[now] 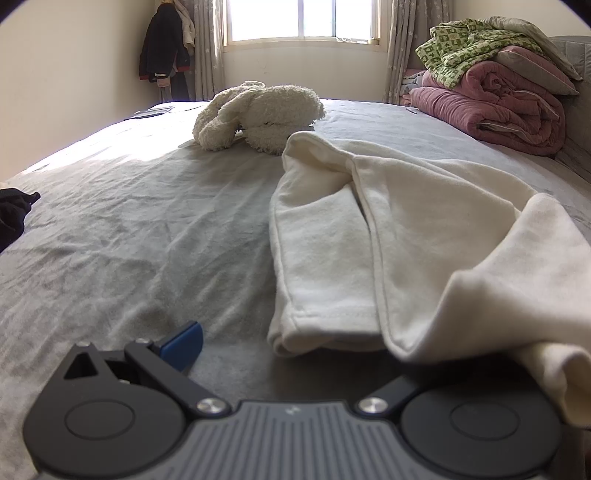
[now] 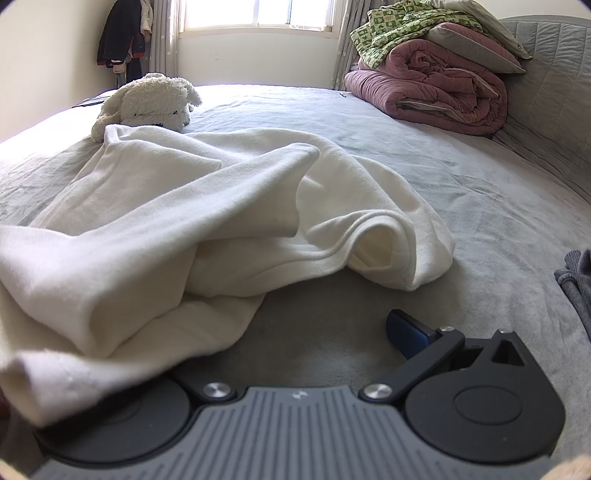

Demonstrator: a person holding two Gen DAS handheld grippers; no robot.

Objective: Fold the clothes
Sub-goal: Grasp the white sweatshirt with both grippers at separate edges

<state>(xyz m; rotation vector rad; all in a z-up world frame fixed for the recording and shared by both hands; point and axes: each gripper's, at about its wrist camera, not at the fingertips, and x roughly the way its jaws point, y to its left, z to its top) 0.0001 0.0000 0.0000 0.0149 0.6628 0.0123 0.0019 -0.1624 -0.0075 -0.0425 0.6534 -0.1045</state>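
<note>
Grey bed (image 2: 461,192), plush toy (image 2: 151,101) behind cream garment (image 2: 207,206)

no readable text, labels or numbers

Daylight pours in from the bright, overexposed glass window (image 1: 301,18) at the far wall, blowing out its panes and glaring on the far left edge of the wrinkled grey bedsheet (image 1: 129,221). Soft shadows pool under the near folds of the cream-white cotton garment (image 2: 207,206). Fisheye bending curves both views' borders, with dark vignetted corners; nearest cloth is blurred.
</note>
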